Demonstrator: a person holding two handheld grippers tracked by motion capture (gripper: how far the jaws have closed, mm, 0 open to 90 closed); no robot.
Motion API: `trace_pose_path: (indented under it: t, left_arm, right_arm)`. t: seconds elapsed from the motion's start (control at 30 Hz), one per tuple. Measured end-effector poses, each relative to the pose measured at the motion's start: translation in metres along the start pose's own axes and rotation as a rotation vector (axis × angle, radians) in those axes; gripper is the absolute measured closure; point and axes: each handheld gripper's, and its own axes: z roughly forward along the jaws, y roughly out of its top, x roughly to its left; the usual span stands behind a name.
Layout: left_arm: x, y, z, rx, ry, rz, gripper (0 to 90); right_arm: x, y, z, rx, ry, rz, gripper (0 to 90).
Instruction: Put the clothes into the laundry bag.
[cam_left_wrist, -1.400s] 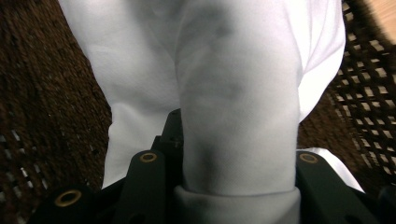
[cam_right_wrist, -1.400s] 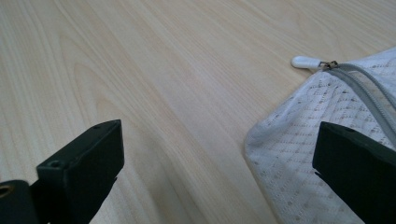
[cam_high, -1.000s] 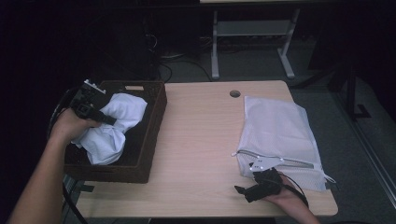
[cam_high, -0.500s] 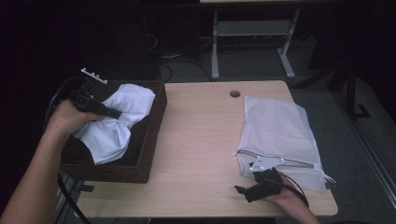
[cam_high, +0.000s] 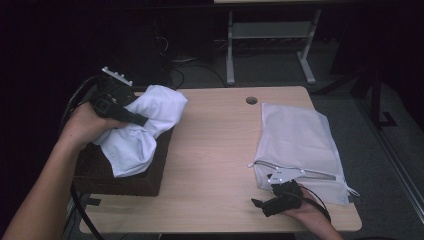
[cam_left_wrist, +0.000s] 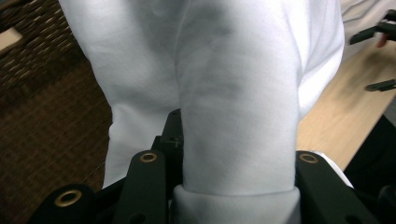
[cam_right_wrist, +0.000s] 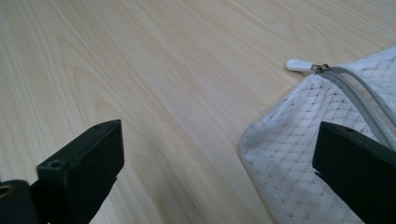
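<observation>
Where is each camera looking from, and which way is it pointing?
High view: sits above the near edge, looking forward and down on the light wooden table; both forearms show, left gripper and right gripper.
Left gripper view: rides the left gripper, looking along its black jaws clamped on the crumpled white cloth over the dark woven basket.
Right gripper view: rides the right gripper, looking low across the table at the white mesh zip bag; jaws apart.
Shared: cloth and basket appear in the high and left gripper views.

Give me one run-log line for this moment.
left gripper: shut on white cloth, above basket | right gripper: open, beside mesh bag | bag zipper: closed
</observation>
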Motion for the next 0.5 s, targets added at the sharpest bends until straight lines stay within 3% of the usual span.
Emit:
trace_pose_path:
  t: [0.3,0.5]
  left_arm:
    - [-0.039,0.025,0.013,-0.007,-0.028,0.068,62.4]
    - [-0.067,0.039,0.03,0.002,-0.054,0.112,62.5]
  right_arm:
    - [0.0,0.0,-0.001,-0.007,0.002,-0.002,1.9]
    - [-0.001,0.0,-0.003,-0.012,0.004,0.004,1.9]
